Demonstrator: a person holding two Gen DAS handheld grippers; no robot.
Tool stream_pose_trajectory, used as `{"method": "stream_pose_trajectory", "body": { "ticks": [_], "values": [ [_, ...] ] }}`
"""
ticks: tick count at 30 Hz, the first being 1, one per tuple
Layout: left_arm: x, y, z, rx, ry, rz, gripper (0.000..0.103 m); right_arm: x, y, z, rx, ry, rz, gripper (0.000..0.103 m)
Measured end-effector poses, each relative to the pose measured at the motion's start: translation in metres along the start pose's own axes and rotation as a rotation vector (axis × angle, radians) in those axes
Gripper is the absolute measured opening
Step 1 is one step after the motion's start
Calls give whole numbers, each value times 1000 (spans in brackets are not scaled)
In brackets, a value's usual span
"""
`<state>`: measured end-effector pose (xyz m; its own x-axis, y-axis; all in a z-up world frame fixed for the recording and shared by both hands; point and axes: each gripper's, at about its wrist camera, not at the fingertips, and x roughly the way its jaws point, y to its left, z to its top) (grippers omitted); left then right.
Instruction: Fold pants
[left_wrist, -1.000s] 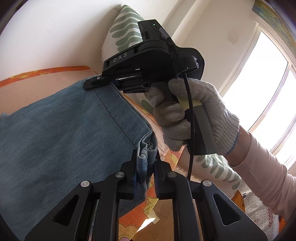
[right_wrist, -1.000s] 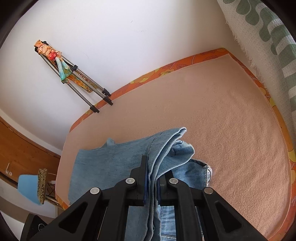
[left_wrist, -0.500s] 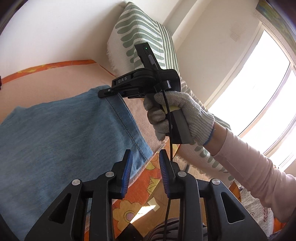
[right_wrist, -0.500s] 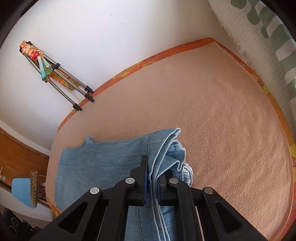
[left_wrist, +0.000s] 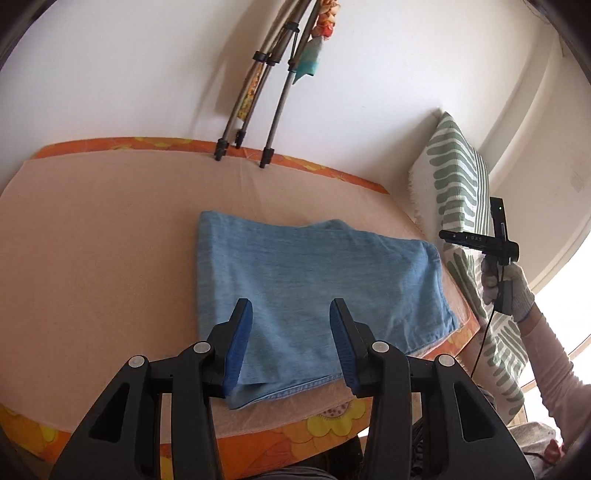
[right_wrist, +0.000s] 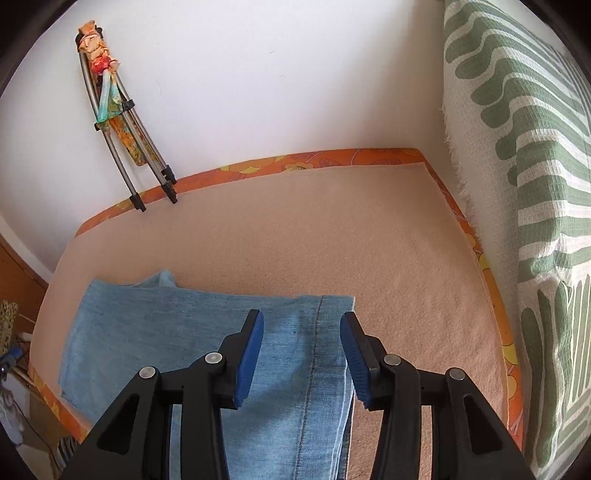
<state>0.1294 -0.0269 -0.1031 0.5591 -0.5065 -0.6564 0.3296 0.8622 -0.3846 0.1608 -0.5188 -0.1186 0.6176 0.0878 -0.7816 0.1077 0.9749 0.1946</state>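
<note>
The folded pants (left_wrist: 317, 291) lie flat on the bed (left_wrist: 96, 258), toward its front edge. The left gripper (left_wrist: 291, 347) hangs above their near hem with jaws released; the right gripper (right_wrist: 301, 358) likewise gapes, empty, over their stitched seam.

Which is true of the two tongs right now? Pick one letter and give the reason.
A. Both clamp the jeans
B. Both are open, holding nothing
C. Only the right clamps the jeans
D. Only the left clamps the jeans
B: the left tongs and right tongs each show a wide gap between their blue pads, and the folded jeans lie flat on the peach blanket, ungripped.
</note>
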Motion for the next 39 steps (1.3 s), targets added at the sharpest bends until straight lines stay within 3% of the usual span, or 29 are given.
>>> {"method": "stream_pose_trajectory", "body": {
  "ticks": [3, 8, 15, 21, 25, 27, 32, 39],
  "values": [
    [-1, 16, -22, -26, 22, -7, 42, 4, 49, 4, -80, 21, 60, 47],
    [6, 5, -56, 83, 99, 11, 42, 17, 135, 2, -213, 58, 173, 47],
    [23, 20, -82, 162, 119, 99, 42, 42, 238, -14, -345, 170, 323, 47],
    [23, 19, -94, 193, 124, 42, 42, 62, 299, -22, -404, 220, 356, 56],
    [26, 20, -96, 146, 125, 7, 52, 81, 320, -12, -360, 266, 381, 57],
    [28, 31, -91, 48, 112, -30, 53, 93, 332, -7, -339, 293, 383, 64],
    [30, 51, -77, -141, 62, -106, 53, 134, 369, 1, -291, 385, 329, 65],
    [44, 56, -64, -214, 76, -129, 54, 182, 414, -7, -354, 473, 163, 64]
  ]
}}
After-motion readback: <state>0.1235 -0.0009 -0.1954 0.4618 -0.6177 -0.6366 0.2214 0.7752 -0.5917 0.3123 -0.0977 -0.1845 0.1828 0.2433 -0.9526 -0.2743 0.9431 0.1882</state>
